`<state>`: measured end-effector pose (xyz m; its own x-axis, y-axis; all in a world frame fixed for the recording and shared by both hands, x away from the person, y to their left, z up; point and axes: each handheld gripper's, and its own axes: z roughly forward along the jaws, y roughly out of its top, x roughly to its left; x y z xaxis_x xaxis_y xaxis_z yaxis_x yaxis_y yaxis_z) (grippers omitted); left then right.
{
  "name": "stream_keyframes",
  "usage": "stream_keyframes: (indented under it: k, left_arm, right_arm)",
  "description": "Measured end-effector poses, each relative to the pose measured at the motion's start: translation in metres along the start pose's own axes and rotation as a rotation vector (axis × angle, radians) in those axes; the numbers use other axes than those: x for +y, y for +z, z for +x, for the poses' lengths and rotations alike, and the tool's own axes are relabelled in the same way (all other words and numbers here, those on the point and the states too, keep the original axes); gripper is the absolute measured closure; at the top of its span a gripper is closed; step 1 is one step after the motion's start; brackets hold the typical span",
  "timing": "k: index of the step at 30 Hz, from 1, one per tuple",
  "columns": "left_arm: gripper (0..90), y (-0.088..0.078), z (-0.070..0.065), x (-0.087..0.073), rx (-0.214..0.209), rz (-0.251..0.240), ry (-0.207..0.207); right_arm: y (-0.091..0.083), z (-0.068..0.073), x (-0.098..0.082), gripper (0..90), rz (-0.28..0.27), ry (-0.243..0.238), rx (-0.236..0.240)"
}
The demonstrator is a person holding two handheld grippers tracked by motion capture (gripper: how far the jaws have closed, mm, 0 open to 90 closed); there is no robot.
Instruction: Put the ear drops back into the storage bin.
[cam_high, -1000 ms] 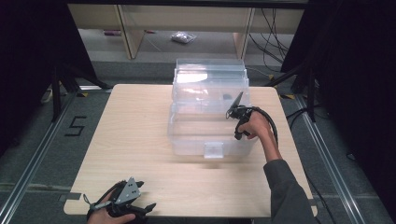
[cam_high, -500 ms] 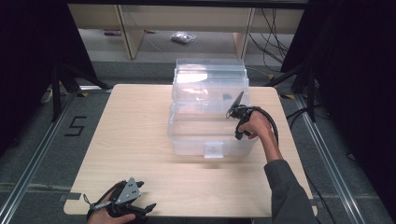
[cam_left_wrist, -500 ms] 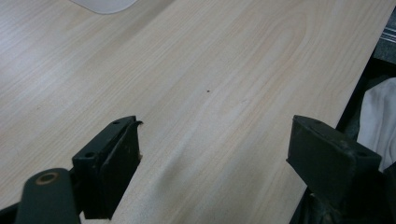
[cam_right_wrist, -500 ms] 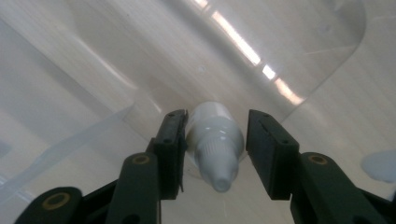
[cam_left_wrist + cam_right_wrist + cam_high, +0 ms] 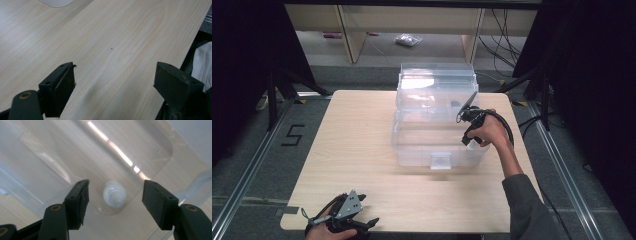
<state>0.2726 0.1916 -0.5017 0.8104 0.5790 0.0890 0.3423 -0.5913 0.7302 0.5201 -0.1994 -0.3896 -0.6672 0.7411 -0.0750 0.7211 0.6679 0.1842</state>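
A clear plastic storage box stands on the wooden table, its lid raised at the back. My right gripper is held by a hand over the box's right side and points down into it. In the right gripper view its jaws stand open above a small white bottle, which lies in a corner of the box's floor; the jaws are apart from it. My left gripper rests at the table's near left edge. It is open over bare wood with nothing between its jaws.
The table's near edge runs just right of the left gripper's jaw, with white cloth beyond it. A corner of the box shows at the top of the left gripper view. Shelves and cables stand behind the table.
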Motion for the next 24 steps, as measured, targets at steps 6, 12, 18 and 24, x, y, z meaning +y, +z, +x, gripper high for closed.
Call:
stream_keyframes:
  k: [6, 12, 18, 24]
  left_arm:
    - [16.5, 0.000, -0.001, 0.000, 0.001, -0.011, -0.008]
    - [16.5, 0.000, -0.001, 0.000, 0.001, -0.010, -0.008]
    - [16.5, 0.001, -0.002, -0.001, 0.001, -0.011, -0.025]
    - [16.5, 0.001, -0.001, 0.000, 0.001, -0.004, -0.023]
  right_arm:
    - [-0.015, 0.009, -0.006, 32.5, -0.084, -0.021, 0.023]
    - [-0.020, 0.013, -0.011, 30.4, -0.122, -0.017, 0.039]
    - [-0.024, 0.018, -0.017, 24.8, -0.172, -0.002, 0.040]
    - [-0.028, 0.025, -0.024, 22.3, -0.221, 0.008, 0.047]
